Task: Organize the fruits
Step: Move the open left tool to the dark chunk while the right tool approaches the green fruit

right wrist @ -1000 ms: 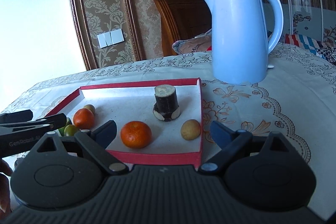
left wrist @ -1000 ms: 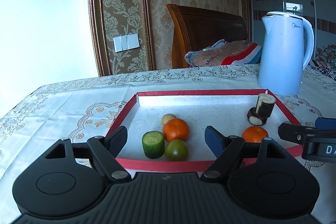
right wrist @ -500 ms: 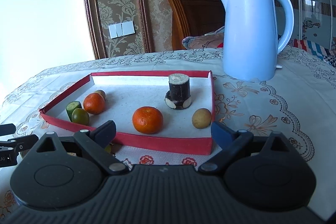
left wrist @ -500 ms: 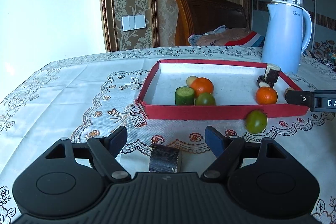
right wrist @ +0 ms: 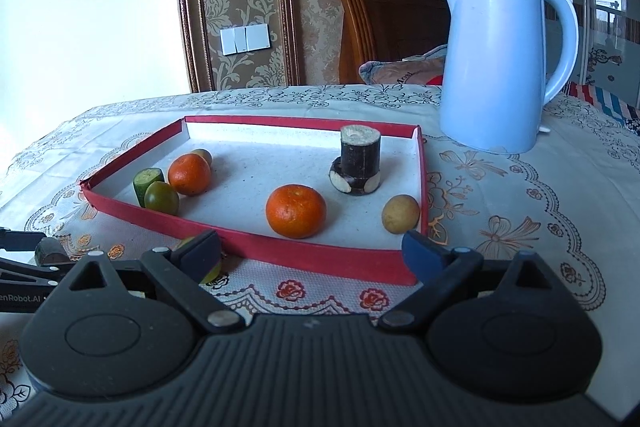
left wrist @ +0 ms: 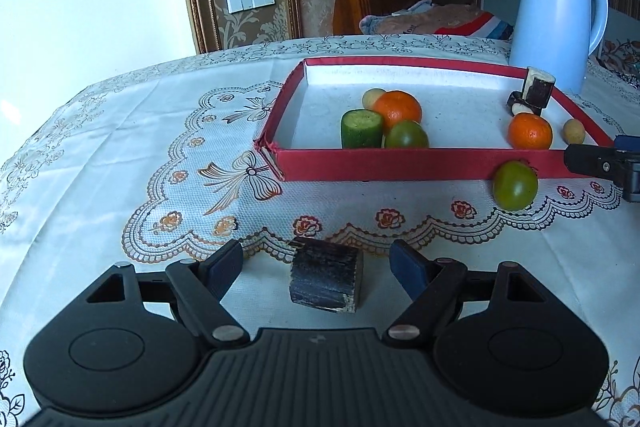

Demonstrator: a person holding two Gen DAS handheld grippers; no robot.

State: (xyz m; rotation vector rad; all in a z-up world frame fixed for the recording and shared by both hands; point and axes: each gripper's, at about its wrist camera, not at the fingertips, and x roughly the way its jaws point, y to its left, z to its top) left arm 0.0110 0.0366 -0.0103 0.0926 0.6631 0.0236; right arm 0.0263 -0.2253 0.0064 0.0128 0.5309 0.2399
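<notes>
The thing in hand is the dark sugarcane piece [left wrist: 326, 277], a short cylinder that lies on its side on the tablecloth [left wrist: 120, 155], on the near side of the red tray [left wrist: 384, 165] and apart from its front wall. The left gripper [left wrist: 318, 265] has its jaws spread wide to either side of the piece, with clear gaps, so the pads do not press on it. It looks stiff and woody with a smooth, waxy rind, fairly dense for its bulk, not fragile; I judge it will take a firm pinch, but it may roll or squirt out if it is caught on the round flanks. The surer hold is across the middle of the barrel, pads square to the rind, or on the two flat cut ends. A green tomato [left wrist: 515, 185] rests against the outside of the tray's front wall, towards its right end; it is smooth, round and softer, so it needs a lighter squeeze. The right gripper [right wrist: 312, 253] hangs just before the tray's near right corner, jaws apart and empty. Inside the tray are two tangerines [right wrist: 296, 211], a cucumber stub [left wrist: 361, 128], another tomato and an upright cane piece [right wrist: 359, 159]; beyond the tray's far right corner stands a blue kettle [right wrist: 496, 75].
</notes>
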